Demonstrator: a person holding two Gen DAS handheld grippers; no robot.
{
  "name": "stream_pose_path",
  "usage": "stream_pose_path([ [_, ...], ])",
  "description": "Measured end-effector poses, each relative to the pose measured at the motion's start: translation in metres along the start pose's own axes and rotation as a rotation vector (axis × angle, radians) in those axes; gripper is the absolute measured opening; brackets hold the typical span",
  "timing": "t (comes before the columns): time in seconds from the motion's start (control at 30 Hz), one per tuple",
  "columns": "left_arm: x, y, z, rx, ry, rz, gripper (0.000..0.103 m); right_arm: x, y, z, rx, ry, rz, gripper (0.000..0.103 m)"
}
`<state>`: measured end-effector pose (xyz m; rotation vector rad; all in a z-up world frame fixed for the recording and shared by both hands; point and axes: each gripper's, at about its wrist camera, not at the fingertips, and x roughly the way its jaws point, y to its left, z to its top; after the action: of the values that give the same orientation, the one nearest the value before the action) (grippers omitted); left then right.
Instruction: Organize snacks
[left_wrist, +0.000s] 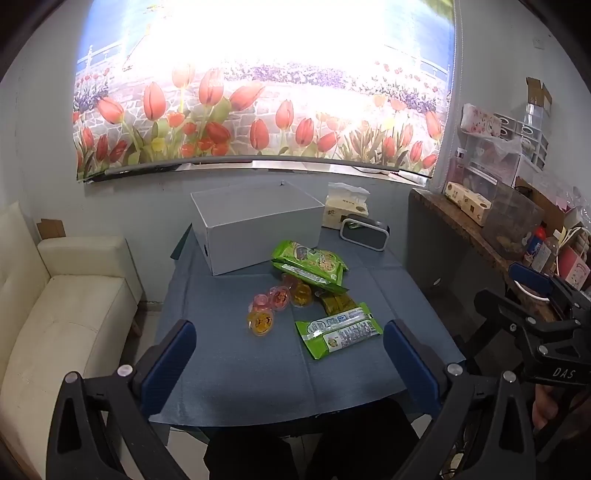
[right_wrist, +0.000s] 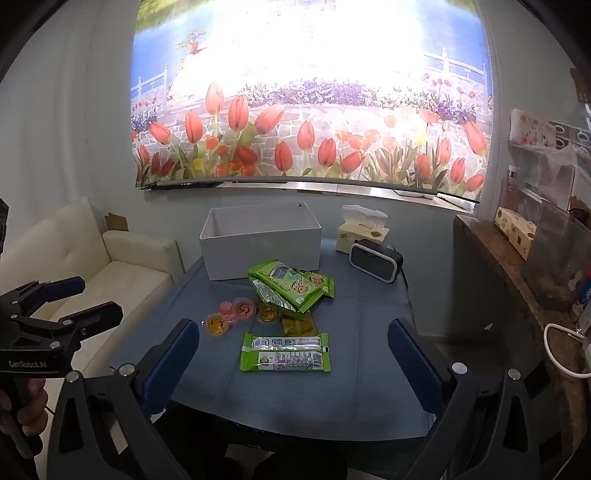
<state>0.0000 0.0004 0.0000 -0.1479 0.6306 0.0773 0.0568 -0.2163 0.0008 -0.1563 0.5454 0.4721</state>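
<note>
Left hand-held gripper (left_wrist: 290, 354) agape; brown packets (left_wrist: 338, 303) half-hidden under green wrappers (left_wrist: 308, 264).

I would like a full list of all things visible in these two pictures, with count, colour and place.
open white cardboard box: one, white, far side of table.
green flat snack packets: a small pile, exact count unclear, green, in front of the box.
long green wrapped snack bars: two, green and white, nearest the grippers.
small round jelly cups: about five, pink and orange, left of the packets.
olive sachets: count unclear, between packets and bars.
tissue pack: one, cream, right of the box.
black speaker: one, beside the tissues.
blue table cloth: one.
cream sofa: one, left.
tulip blind: one, wall.
cluttered shelf: right.
left gripper: open, empty.
right gripper: open, empty.
</note>
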Motion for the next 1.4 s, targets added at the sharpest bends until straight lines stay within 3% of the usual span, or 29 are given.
stream_pose_path([
  [1.4, -0.0086, -0.0023, 0.0029, 0.020, -0.010, 0.012, 0.103, -0.0049, 0.0066, 0.0000, -0.010, -0.006, 0.009, 0.103],
])
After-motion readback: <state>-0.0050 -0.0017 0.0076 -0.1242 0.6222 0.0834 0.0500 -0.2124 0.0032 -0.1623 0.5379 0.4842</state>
